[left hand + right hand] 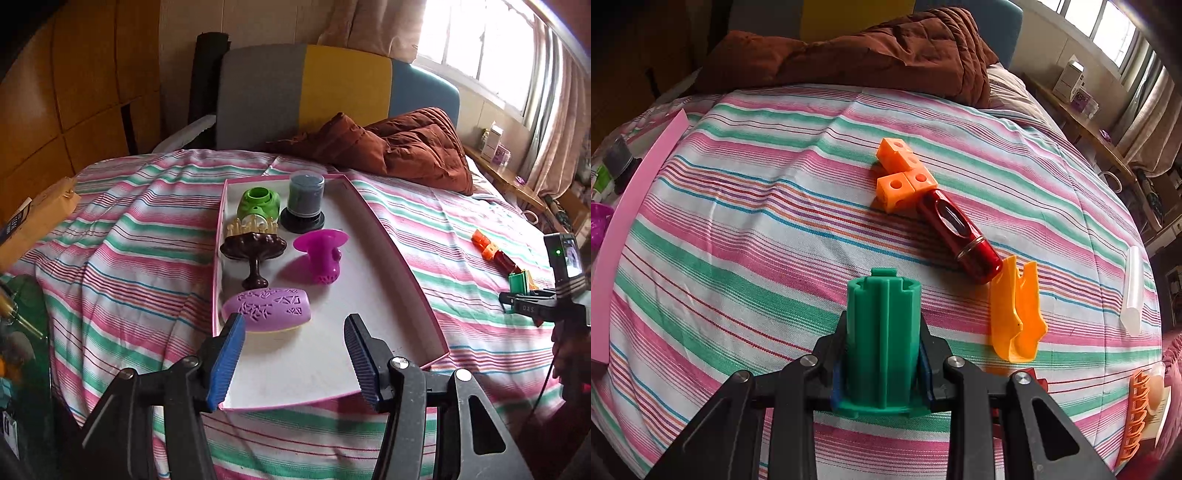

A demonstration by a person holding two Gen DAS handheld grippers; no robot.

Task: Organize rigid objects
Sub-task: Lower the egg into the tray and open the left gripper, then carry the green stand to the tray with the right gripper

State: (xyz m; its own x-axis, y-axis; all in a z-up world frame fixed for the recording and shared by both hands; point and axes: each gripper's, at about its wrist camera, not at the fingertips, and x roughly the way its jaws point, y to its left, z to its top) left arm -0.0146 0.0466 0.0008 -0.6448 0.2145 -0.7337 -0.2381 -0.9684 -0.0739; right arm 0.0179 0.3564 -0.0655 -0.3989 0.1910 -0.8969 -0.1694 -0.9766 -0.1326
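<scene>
A white tray with a pink rim point(391, 236) lies on the striped bed. In it are a green piece point(258, 202), a dark cylinder point(304, 201), a brown stand point(254, 254), a magenta piece point(320, 258) and a purple patterned shell point(267, 308). My left gripper point(293, 350) is open and empty over the tray's near end. My right gripper point(882, 354) is shut on a green ribbed cylinder point(882, 332), held above the bedspread; it also shows in the left wrist view point(539, 301). Orange cubes point(901, 177), a red tube point(960, 234) and an orange clip point(1015, 314) lie ahead of it.
A brown quilt point(402, 144) is bunched at the headboard. A clear tube point(1133, 291) and an orange ridged piece point(1134, 413) lie at the bed's right edge. The tray's pink rim point(628, 229) shows at the left. A cardboard box point(33, 221) sits left of the bed.
</scene>
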